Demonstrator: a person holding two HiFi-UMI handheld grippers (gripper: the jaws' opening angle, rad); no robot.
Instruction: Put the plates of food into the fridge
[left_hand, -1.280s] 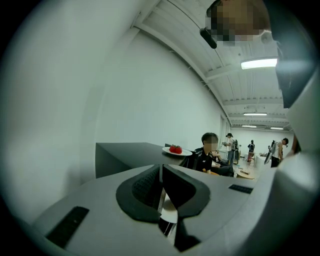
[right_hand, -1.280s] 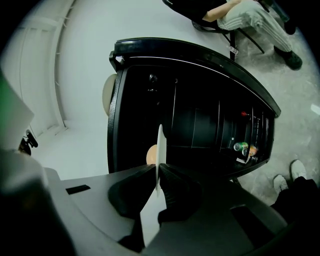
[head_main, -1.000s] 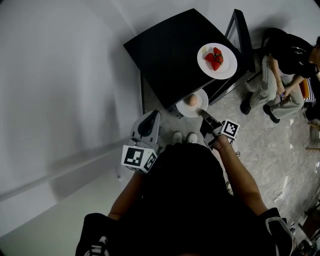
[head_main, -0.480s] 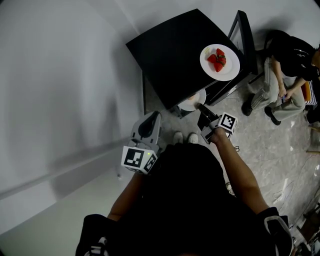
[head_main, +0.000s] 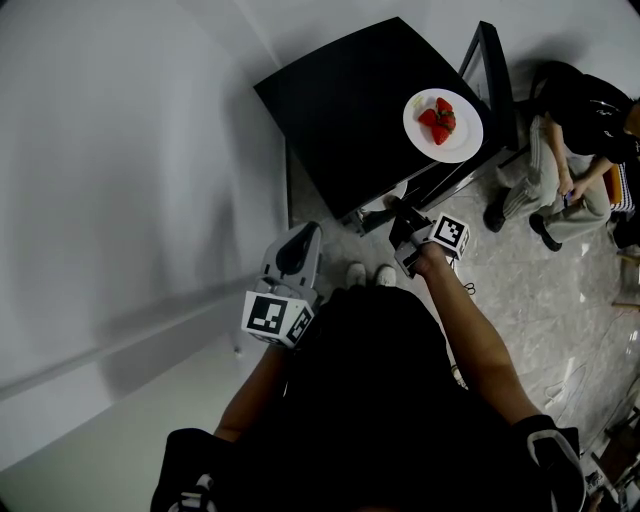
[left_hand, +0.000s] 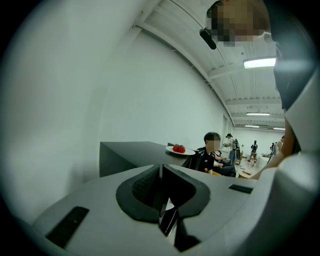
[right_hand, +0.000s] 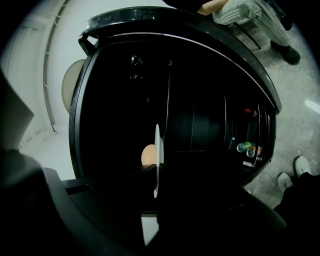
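Edge-on, a white plate (right_hand: 157, 150) bearing a pale round piece of food (right_hand: 148, 154) is pinched by the right tongs (right_hand: 157, 175) and is held in the dark opening of the black fridge (right_hand: 200, 100). Cans (right_hand: 246, 148) are seen at the right of that interior. A second plate (head_main: 462, 142) of strawberries (head_main: 438, 117) is set on the fridge's top. The left tongs (left_hand: 161, 175) are pressed together on nothing and are held well apart from the fridge.

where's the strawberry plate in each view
Head view: strawberry plate, upper right, on the black fridge.
Left gripper view: centre, slightly right, on the fridge's top.
Right gripper view: not in it; the right tongs hold the other plate.
Shared landmark: the black fridge.
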